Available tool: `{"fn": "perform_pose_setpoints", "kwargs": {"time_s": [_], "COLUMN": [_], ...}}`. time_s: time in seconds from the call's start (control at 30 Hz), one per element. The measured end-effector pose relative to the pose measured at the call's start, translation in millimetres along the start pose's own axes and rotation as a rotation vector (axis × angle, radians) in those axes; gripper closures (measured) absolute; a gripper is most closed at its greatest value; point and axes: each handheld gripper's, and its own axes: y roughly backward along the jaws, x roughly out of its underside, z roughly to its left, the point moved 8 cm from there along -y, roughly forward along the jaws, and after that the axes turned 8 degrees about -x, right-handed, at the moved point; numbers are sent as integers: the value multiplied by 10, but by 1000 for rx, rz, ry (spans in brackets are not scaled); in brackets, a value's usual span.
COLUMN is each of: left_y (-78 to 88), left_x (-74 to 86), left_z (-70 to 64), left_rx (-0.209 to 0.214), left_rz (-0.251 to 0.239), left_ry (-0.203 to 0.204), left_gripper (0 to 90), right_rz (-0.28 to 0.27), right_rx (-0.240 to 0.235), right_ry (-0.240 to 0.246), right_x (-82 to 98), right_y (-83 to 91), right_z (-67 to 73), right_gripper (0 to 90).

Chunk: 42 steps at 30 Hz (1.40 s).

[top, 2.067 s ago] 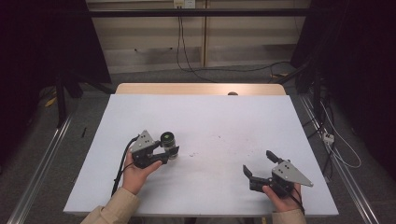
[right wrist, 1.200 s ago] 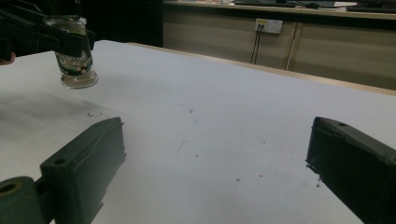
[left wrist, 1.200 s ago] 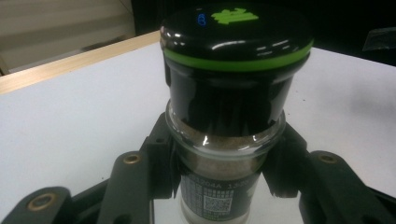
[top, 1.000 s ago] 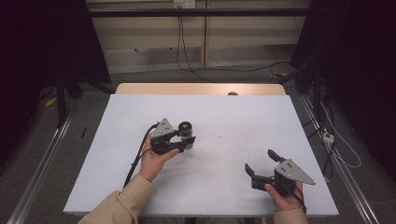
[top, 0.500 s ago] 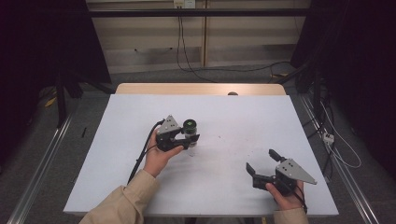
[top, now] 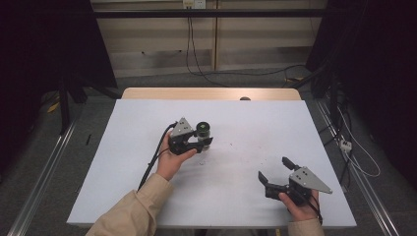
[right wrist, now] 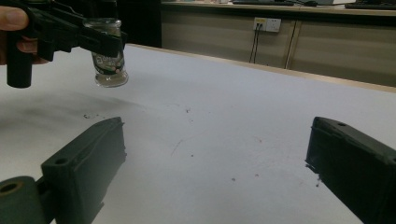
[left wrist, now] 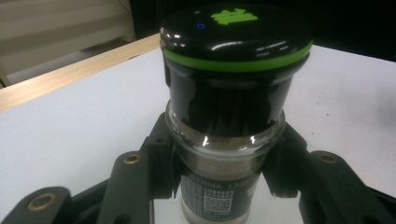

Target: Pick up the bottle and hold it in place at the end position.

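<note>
Above the white table (top: pixel 147 196), the left gripper (top: pixel 201 142) carried the spice jar (top: pixel 203 132), jaws pinching its glass body, clear of the surface. Right of the jar, the right gripper (top: pixel 273 169) waited, jaws spread and empty. Next call: probably a gentle, upright set-down.

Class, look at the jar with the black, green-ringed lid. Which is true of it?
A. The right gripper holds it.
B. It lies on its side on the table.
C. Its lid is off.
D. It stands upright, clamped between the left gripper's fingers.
D: the jar sits upright with its lid on, pinched at the glass by the left gripper; the right gripper is open and apart.
</note>
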Motion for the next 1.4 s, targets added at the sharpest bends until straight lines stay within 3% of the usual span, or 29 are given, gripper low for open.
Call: {"fn": "perform_pose_setpoints", "kwargs": {"time_s": [0.73, 1.3, 1.4], "left_y": [-250, -333, -338], "left_x": [15, 48, 55], "left_z": [-3, 45, 59], "left_rx": [-10, -17, -27], "left_rz": [2, -9, -5], "left_ry": [-31, -26, -40], "left_gripper": [534, 534, 534], "right_rz": [-1, 5, 6], "right_rx": [-8, -19, -20], "right_ry": [-3, -6, -5], "right_x": [-4, 5, 5], "right_y": [-17, -37, -40], "right_z": [12, 26, 30], "right_gripper": [40, 41, 41]}}
